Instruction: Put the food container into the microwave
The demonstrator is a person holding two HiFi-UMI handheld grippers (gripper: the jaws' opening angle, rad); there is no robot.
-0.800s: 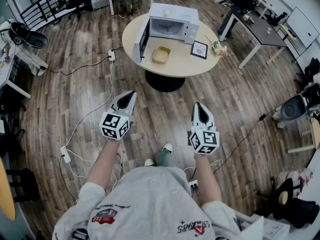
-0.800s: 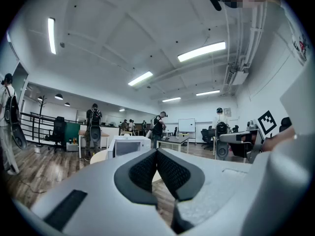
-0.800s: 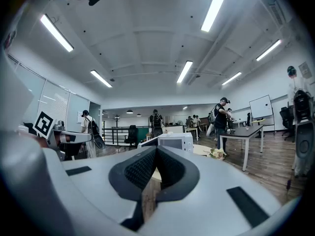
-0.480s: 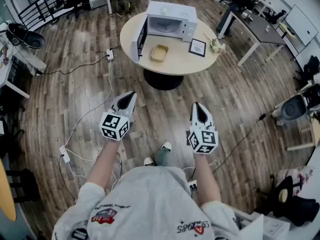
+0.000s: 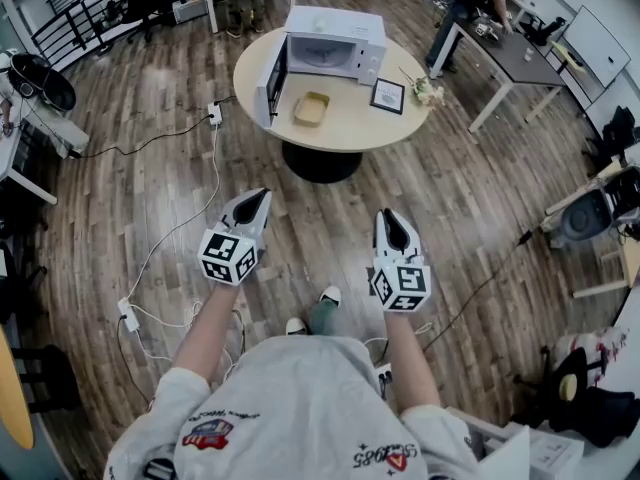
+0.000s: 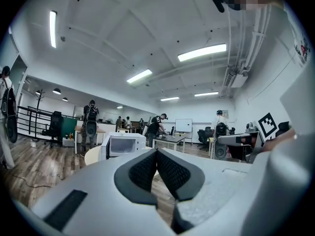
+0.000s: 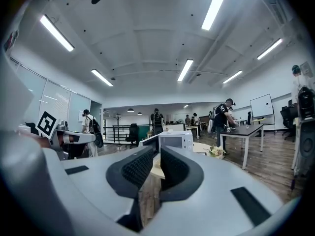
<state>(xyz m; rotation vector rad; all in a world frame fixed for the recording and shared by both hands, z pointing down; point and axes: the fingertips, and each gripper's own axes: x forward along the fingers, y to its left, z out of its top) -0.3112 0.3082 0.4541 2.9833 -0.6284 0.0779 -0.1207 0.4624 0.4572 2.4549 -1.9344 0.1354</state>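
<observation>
A tan food container (image 5: 311,108) sits on the round table (image 5: 345,138), just in front of the white microwave (image 5: 335,43), whose door (image 5: 270,80) stands open to the left. My left gripper (image 5: 259,197) and right gripper (image 5: 386,217) hover side by side over the wooden floor, well short of the table, both pointing toward it. Neither holds anything. In the left gripper view the left gripper (image 6: 156,152) has its pads together, with the microwave (image 6: 123,144) beyond. In the right gripper view the right gripper (image 7: 158,149) shows only a thin slit, and the microwave (image 7: 173,140) is ahead.
A framed card (image 5: 387,95) and a small flower bunch (image 5: 426,91) share the table. Cables (image 5: 214,173) and a power strip (image 5: 128,315) lie on the floor at left. A dark desk (image 5: 512,56) stands at the back right with people around it, and a chair (image 5: 590,213) is at right.
The table and microwave sit slightly higher and further left in the head view. Both grippers have edged up in the picture and stay shut and empty.
</observation>
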